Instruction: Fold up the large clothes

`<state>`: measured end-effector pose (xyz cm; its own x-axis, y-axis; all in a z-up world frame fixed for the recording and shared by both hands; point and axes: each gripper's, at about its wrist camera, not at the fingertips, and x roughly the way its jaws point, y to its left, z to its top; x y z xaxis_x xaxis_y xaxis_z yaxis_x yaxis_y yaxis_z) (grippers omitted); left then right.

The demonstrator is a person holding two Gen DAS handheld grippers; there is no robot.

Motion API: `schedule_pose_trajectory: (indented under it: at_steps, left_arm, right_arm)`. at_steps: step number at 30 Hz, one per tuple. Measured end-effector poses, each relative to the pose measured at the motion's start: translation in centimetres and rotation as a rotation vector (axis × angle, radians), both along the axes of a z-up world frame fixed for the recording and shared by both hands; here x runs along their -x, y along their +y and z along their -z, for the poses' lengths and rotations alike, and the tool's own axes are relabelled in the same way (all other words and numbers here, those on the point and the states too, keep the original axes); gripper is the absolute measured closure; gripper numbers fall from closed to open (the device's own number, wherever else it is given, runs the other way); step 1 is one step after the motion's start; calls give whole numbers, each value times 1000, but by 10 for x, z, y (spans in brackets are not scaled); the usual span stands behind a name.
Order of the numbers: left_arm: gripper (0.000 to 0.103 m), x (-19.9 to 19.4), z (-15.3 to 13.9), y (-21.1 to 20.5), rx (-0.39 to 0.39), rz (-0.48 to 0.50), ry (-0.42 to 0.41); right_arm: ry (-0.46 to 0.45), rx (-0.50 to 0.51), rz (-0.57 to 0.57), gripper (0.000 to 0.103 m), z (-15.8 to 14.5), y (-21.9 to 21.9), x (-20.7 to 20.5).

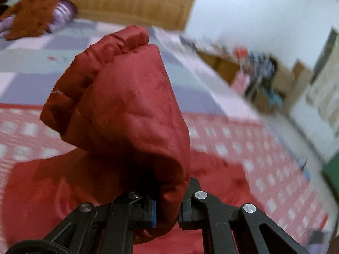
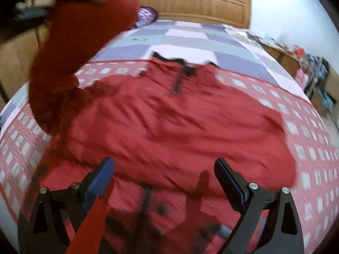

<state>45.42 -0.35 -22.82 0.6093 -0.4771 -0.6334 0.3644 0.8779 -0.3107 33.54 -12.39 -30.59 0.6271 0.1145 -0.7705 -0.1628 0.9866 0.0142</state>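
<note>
— Left wrist view: what are the tongs doing?
— The left gripper pinches a bunched sleeve of the red jacket, lifted above the bed.
— And the right wrist view?
— The right gripper hangs spread wide over the jacket's lower part, its 2 fingers gripping nothing.
— Where is the jacket?
— Flat on the checked bedspread, its dark collar toward the wooden headboard. The raised sleeve shows at upper left, blurred.
</note>
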Motion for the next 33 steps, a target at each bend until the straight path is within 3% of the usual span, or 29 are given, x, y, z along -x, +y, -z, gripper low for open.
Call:
schedule_pose_trajectory:
  at_steps: [2,5,7,11,15,23,28,33]
  left_arm:
    - [95,0,29,-42,-75,40,50]
    - [86,5,67,-89,-182,91,110]
    - [63,21,76,-107,-214,115,105]
    - [39,42,68,-131,-192,148,54]
    - [37,46,53,-139,-123,144,42]
    - [34,94,22,-89,-62,83,22]
    - [33,106,18,-17,-168,-114,5]
    - [33,61,27,39,-254,-304,-3]
  right_arm:
    - [18,20,29,6,0,-33,18]
    - [40,55,69,6,-2,-80,41]
    - [54,68,87,6,-1,-109,52]
    - [57,79,129,6,-2,-153,68]
    - [51,62,191,6,-4,-183,75]
    - [-60,46,230,6,-35,-196,63]
    - [-123,10,179,6,-56,-171,39]
    - [-186,-34,84,6,-72,-122,-4]
